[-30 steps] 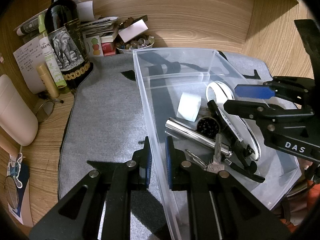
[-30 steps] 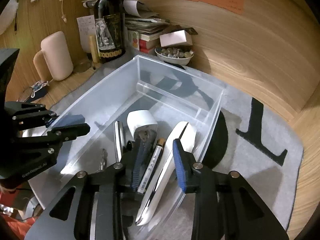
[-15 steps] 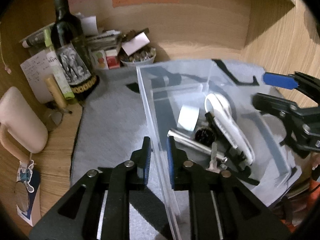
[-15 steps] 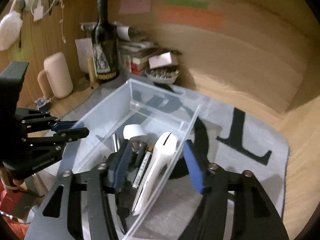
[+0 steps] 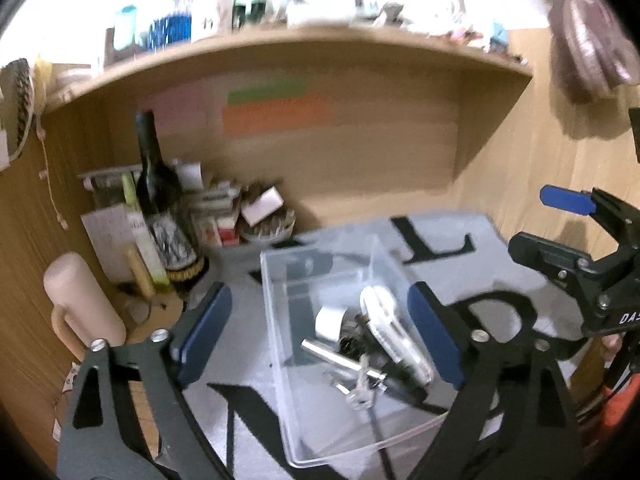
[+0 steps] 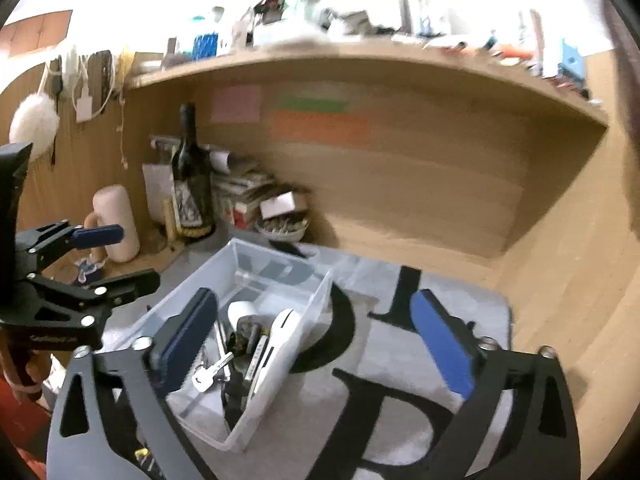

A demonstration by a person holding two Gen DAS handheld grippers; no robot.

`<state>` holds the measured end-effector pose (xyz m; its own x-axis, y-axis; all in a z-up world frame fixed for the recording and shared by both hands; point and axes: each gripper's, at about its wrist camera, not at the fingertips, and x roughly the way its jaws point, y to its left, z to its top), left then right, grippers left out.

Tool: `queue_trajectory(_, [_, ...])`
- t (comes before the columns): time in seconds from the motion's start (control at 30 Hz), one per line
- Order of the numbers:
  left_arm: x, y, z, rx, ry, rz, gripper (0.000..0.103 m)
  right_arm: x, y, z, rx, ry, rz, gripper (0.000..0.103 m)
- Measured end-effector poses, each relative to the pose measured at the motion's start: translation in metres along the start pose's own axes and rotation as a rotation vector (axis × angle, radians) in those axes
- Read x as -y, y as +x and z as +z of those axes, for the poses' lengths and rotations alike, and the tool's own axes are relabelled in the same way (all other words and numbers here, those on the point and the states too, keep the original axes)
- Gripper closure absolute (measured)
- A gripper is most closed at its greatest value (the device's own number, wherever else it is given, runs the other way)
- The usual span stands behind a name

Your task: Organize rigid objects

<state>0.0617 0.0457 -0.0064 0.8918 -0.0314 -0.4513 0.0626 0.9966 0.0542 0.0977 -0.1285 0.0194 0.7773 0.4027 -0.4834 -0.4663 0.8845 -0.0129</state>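
A clear plastic bin [image 5: 272, 320] sits on a grey mat. It holds a white oblong case [image 5: 384, 320], a white tape roll [image 5: 330, 322], a metal cylinder [image 5: 332, 356], keys [image 5: 362, 392] and dark pliers. My left gripper [image 5: 320, 328] hovers above and behind the bin, its jaws opening wide with nothing gripped. My right gripper [image 6: 314, 332] hovers likewise over the bin [image 6: 320, 292], its jaws also opening and empty. The keys [image 6: 208, 376] and white case [image 6: 280, 336] lie below it. Each view shows the other gripper: the right gripper [image 5: 548, 224] and the left gripper [image 6: 120, 258].
The mat [image 5: 440, 280] carries large black letters. At the back left stand a wine bottle [image 5: 156, 200], a pink mug [image 5: 80, 304], stacked boxes and a small bowl [image 5: 266, 232]. Wooden walls enclose the desk, and a cluttered shelf [image 5: 300, 44] runs overhead.
Both grippers have let go of the bin's side walls, opened wide, and risen and drawn back. The bin now looks smaller and lower in both views.
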Motion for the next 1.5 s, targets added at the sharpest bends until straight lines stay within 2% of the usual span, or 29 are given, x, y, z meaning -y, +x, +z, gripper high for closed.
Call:
queue_trajectory(0.1, [0.010,-0.013,0.003,0.040,0.005,-0.010,0.010,0.002,-0.014,-0.001,0.037,0.005,-0.026,0.000])
queue_trajectory(0.2, [0.014,-0.024,0.003,0.078,-0.011,-0.027,0.002,0.004,-0.029,-0.002,0.068,0.022,-0.040,0.000])
queue_trajectory(0.37, [0.026,-0.041,-0.001,0.141,-0.013,-0.032,0.002,0.006,-0.049,-0.009,0.117,0.052,-0.064,0.000])
queue_trajectory(0.53, [0.035,-0.052,-0.005,0.169,-0.019,-0.051,0.002,0.005,-0.062,-0.017,0.132,0.066,-0.072,0.000])
queue_trajectory(1.5, [0.029,-0.051,-0.008,0.164,-0.053,-0.058,0.002,-0.007,-0.064,-0.021,0.133,0.054,-0.082,0.000])
